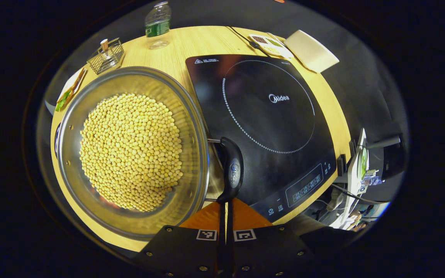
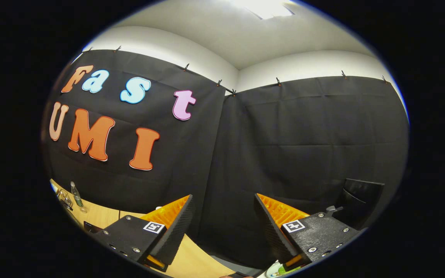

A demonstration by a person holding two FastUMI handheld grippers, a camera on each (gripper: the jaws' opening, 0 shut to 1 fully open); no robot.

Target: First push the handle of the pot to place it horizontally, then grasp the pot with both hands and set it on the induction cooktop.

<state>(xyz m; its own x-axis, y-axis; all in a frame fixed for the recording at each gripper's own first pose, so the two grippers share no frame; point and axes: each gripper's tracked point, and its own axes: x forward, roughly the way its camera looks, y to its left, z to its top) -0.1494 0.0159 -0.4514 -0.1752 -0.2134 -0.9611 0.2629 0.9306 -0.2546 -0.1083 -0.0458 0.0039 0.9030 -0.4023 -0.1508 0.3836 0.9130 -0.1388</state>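
My left claw (image 1: 225, 204) is clenched, its 2 fingers pressed together with their tips at the near end of the pot's black handle (image 1: 231, 170); whether they pinch it I cannot tell. That handle bears a small round logo too blurred to read and points toward me. The 1 pot (image 1: 131, 150), full of yellow beans (image 1: 131, 151), sits on the tabletop (image 1: 191, 42) just ahead and to the left of this claw. Ahead and to the right lies 1 induction cooktop (image 1: 269, 127), marked "Midea" inside its dotted ring, the handle lying over its edge. Far ahead stand 1 bottle (image 1: 157, 24) and 1 wire basket (image 1: 106, 56). My right claw (image 2: 222, 220) is released, fingers wide apart, raised toward the cloth wall (image 2: 303, 146).
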